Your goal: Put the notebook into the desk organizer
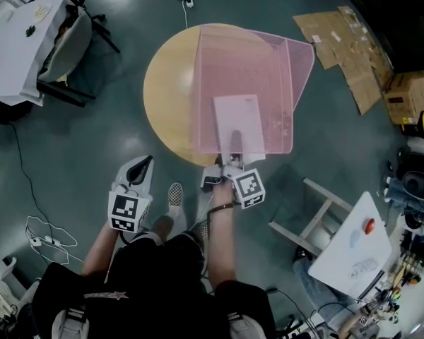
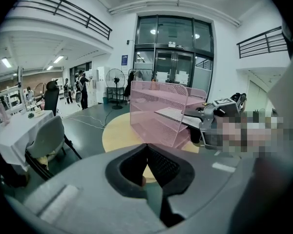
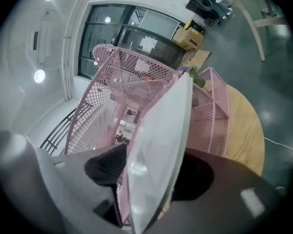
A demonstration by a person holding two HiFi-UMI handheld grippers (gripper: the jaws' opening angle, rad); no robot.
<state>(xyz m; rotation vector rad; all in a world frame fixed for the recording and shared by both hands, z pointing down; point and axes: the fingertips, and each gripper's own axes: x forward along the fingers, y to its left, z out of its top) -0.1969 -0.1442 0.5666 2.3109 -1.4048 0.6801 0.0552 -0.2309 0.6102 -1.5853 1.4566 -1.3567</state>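
My left gripper (image 1: 143, 162) hung off the round wooden table (image 1: 169, 90), at about 7 o'clock from it. In the left gripper view its jaws (image 2: 146, 147) met at the tips with nothing between them.

The pink mesh desk organizer (image 1: 268, 69) stood on the table's 3 o'clock half and reached past the rim on that side. The white notebook (image 1: 237, 119) was inside it, at the organizer's 6 o'clock end, with its near edge sticking out toward me.

My right gripper (image 1: 233, 143) was at that near edge. In the right gripper view its jaws (image 3: 151, 172) stood wide apart. The notebook (image 3: 161, 135) passed edge-on between them and ran up toward 12 o'clock into the organizer (image 3: 102, 106). The pads did not look to be pressing on it, so I read the gripper as holding nothing.
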